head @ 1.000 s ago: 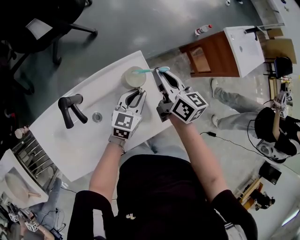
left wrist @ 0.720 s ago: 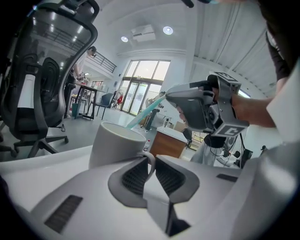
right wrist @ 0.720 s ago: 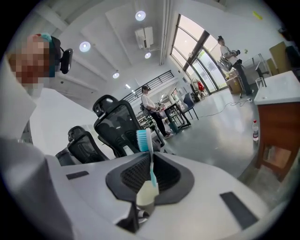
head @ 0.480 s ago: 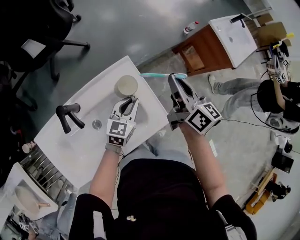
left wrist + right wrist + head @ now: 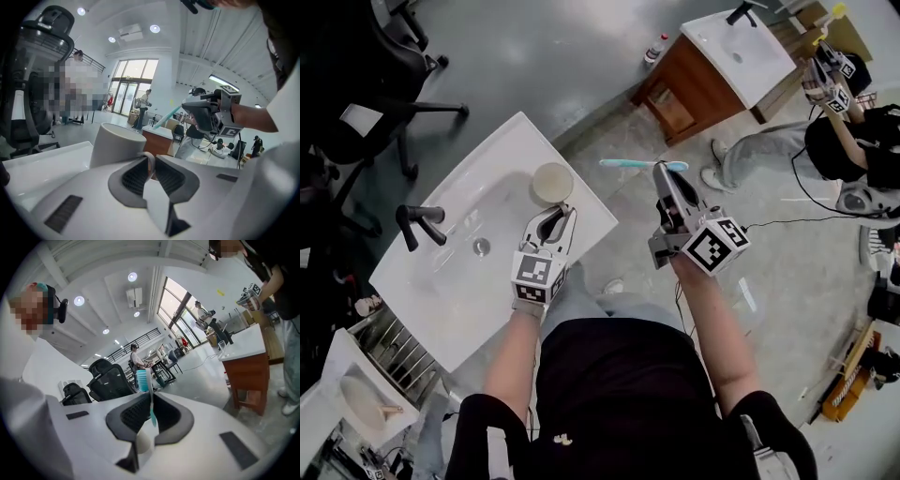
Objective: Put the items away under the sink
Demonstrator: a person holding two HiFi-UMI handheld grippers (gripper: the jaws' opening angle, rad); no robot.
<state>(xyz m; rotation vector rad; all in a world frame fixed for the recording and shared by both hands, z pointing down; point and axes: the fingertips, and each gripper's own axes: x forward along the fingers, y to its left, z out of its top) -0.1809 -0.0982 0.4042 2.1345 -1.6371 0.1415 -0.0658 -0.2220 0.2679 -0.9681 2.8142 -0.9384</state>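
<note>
A cream cup (image 5: 551,181) stands near the right edge of the white sink top (image 5: 450,281). My left gripper (image 5: 551,212) is just in front of it, shut on the cup's handle (image 5: 149,159); the cup's body (image 5: 115,143) rises right beyond the jaws. My right gripper (image 5: 661,171) is off to the right, out past the sink's edge and over the floor. It is shut on a teal toothbrush (image 5: 637,163), which lies crosswise in the jaws. In the right gripper view the toothbrush (image 5: 143,379) sticks up between the pads. The left gripper view also catches the right gripper (image 5: 206,115).
A black faucet (image 5: 417,225) and a drain (image 5: 481,247) sit on the sink's left part. A wooden cabinet with its own white sink top (image 5: 703,89) stands at the far right, with another person (image 5: 853,131) beside it. Office chairs (image 5: 356,103) are at the far left, a dish rack (image 5: 384,342) at the lower left.
My right gripper carried the toothbrush from above the cup to the right, off the sink and over the floor. My left gripper and the cup shifted toward the sink's right edge.
</note>
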